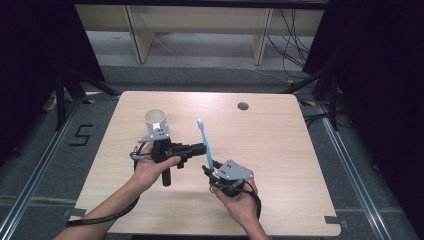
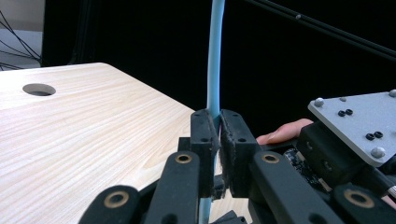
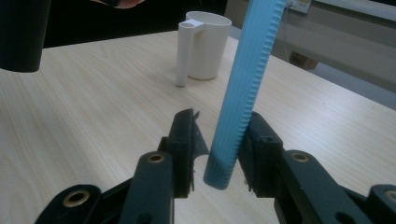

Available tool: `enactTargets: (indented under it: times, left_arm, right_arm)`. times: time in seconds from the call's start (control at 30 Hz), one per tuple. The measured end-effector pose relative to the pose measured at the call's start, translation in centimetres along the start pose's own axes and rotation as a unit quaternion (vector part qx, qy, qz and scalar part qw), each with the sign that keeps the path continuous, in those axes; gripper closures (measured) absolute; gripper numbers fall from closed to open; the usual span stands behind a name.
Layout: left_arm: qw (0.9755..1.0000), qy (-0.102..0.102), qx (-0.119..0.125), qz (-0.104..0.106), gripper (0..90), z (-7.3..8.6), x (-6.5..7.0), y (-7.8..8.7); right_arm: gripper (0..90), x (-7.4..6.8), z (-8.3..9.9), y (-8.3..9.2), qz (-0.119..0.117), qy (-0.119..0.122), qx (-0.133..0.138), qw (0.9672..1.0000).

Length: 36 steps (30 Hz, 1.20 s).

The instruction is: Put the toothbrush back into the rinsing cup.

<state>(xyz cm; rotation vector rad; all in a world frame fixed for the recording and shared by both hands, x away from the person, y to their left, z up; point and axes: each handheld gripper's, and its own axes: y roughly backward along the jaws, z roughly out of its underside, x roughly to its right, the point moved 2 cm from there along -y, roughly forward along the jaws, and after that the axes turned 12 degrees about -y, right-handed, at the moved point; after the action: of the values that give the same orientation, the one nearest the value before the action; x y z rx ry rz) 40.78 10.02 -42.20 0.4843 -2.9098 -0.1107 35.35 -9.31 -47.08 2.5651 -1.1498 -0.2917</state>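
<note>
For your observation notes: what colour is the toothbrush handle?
Light blue toothbrush handle, clearest in the right gripper view.

A recording lab: 1 pale wooden table stands on a grey floor marked with a taped "5", black curtains left and right, loose cables trailing at the far wall.

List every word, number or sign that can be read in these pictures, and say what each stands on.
"5": black figure on the grey floor, left of the table.
No readable text on the white cup, the blue toothbrush or either gripper.
</note>
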Motion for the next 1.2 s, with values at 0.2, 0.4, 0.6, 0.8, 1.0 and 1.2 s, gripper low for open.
enactTargets:
  times: [0.2,0.4,0.6,0.8,1.0,1.2]
  left_arm:
    - [1.0,-0.001,0.005,0.002,89.7,-0.2,0.0,0.1]
    - [1.0,-0.002,0.003,0.001,89.5,0.2,0.1,0.0]
    - [0.9997,-0.023,0.011,0.002,82.2,-0.1,0.0,0.8]
    - [0.9959,-0.088,-0.002,0.017,56.2,0.2,1.1,0.5]
    - [0.9938,-0.109,-0.006,0.022,55.1,0.3,1.3,-0.6]
    - [0.9937,-0.108,-0.004,0.028,63.4,0.5,1.2,-1.3]
  right_arm:
    - [79.8,0.1,0.0,0.1,0.005,0.008,0.007,0.9999]
    - [84.2,0.1,-0.3,-0.2,-0.01,-0.004,0.004,0.9999]
    - [84.2,0.7,-0.5,0.3,-0.008,-0.03,0.01,0.9995]
    - [84.2,0.9,-0.6,0.2,-0.01,-0.032,0.004,0.9994]
    - [84.2,0.7,-0.6,0.0,-0.019,-0.032,0.002,0.9993]
    - [84.2,0.3,-0.6,0.0,-0.03,-0.04,-0.007,0.9988]
